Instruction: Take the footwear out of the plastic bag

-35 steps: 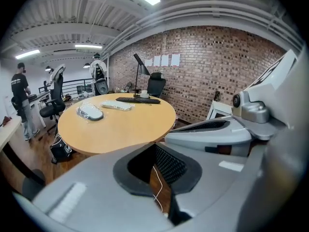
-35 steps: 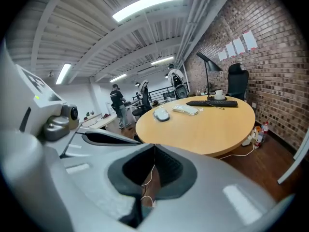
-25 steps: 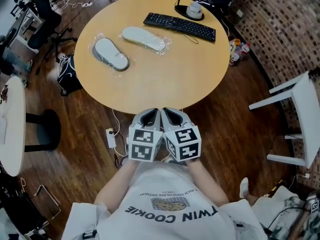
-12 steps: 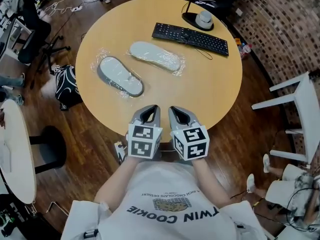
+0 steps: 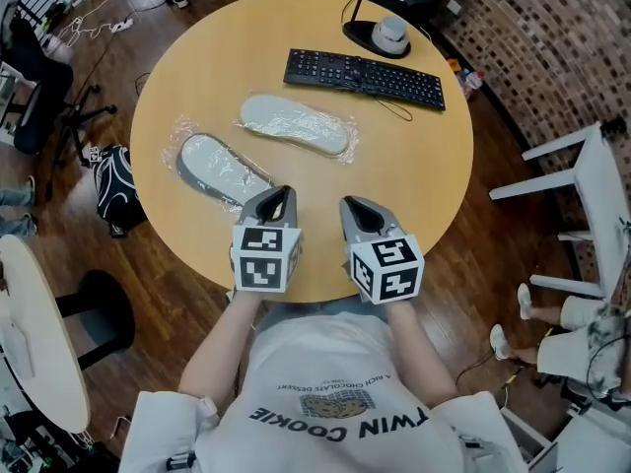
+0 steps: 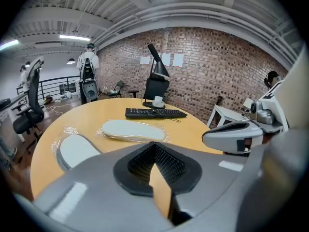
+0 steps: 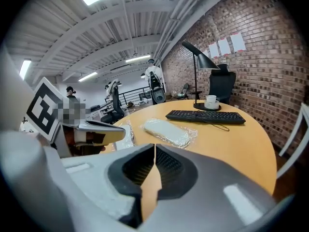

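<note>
Two pale slippers, each wrapped in a clear plastic bag, lie soles up on the round wooden table (image 5: 414, 175). The left slipper (image 5: 219, 168) has a grey rim, and the right slipper (image 5: 294, 123) lies nearer the keyboard. In the left gripper view they show as the left slipper (image 6: 76, 149) and the right slipper (image 6: 133, 129). My left gripper (image 5: 279, 194) hovers at the near end of the left slipper, jaws shut and empty. My right gripper (image 5: 356, 205) is over bare table near the front edge, shut on nothing.
A black keyboard (image 5: 364, 78) lies at the table's far side, with a black lamp base and a white cup (image 5: 391, 33) behind it. A white chair (image 5: 582, 205) stands to the right, a black bag (image 5: 111, 187) on the floor to the left.
Both grippers have moved forward from in front of the person's chest to over the table's near edge, and have spread apart. The slippers have not moved.
</note>
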{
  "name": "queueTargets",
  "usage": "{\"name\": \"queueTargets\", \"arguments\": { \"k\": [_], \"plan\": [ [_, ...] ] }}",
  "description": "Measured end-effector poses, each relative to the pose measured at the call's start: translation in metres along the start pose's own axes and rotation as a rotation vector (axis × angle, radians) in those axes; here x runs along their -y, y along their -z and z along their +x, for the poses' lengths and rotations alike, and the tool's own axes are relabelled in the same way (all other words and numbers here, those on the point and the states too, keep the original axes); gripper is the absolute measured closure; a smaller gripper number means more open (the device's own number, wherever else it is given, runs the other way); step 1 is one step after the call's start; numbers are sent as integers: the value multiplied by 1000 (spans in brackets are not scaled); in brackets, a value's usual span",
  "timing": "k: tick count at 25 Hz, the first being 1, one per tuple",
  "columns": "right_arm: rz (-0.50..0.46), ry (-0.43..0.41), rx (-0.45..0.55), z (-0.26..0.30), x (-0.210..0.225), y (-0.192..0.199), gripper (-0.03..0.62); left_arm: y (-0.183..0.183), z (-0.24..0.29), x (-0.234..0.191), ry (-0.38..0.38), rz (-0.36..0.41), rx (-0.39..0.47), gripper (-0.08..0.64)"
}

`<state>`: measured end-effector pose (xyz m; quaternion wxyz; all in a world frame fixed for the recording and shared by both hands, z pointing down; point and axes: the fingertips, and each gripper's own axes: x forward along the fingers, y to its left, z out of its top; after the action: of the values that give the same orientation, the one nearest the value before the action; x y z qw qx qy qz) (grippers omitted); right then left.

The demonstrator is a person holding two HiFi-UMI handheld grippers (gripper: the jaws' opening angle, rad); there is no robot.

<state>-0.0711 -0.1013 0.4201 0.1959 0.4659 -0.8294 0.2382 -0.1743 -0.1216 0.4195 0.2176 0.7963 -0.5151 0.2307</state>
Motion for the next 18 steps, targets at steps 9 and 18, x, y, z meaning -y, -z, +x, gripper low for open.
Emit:
{"name": "queueTargets", "arguments": {
  "k": [9,18],
  "plan": [
    [91,-35,-32,58,81,-10,580,-35,67,-42,-108,52,-30,557],
    [122,-109,-102,112,124,-10,571,-38,119,-107,-232,75,-114,557]
  ]
}}
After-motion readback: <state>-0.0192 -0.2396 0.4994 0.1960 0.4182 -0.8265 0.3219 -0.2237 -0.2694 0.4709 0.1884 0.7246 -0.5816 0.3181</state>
